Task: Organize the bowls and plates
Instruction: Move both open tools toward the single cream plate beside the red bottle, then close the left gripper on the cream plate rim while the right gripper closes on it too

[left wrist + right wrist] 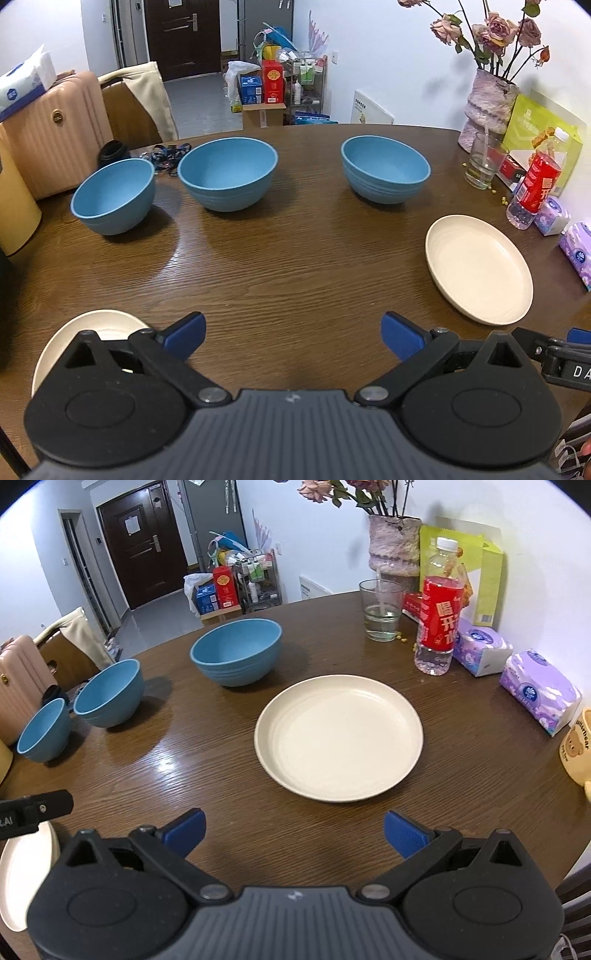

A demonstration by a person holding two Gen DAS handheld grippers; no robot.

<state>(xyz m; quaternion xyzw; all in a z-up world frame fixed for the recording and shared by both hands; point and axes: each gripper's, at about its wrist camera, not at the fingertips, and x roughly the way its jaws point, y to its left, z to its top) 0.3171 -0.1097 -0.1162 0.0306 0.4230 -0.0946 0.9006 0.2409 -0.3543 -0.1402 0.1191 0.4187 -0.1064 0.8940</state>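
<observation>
Evidently the sorting has not begun: no bowl is nested and no plate is stacked. Taking the round cream plastic plate [338, 736] as the landmark, it lies flat on the dark wood-grain bench [184, 775], directly ahead of the right hand-held gripper [294, 832] and apart from it. That gripper's blue-padded jaws stand wide and hold nothing.

Beyond the landmark plate, to its left, sits the nearest of three blue ribbed plastic bowls [236, 651], upright and empty. Further left of the plate are the middle blue bowl [109, 692] and the smallest-looking blue bowl [43, 729]; these two stand just beside each other, though contact cannot be confirmed. All three stand singly.

A second cream plate [99, 325] lies well to the left of the landmark plate, partly hidden under the body of the left hand-held gripper [293, 338]. The left jaws are likewise spread wide and empty, over bare bench.

To the right of the landmark plate, and beyond it, stand a clear drinking glass [380, 611], a red-labelled water bottle [439, 620] and purple tissue packs [537, 688], all clear of the plate.

Assessment: everything remains to be done. Judged from the layout, the bowls need nesting and the two plates need bringing together; the landmark plate is the item best placed for the right gripper.
</observation>
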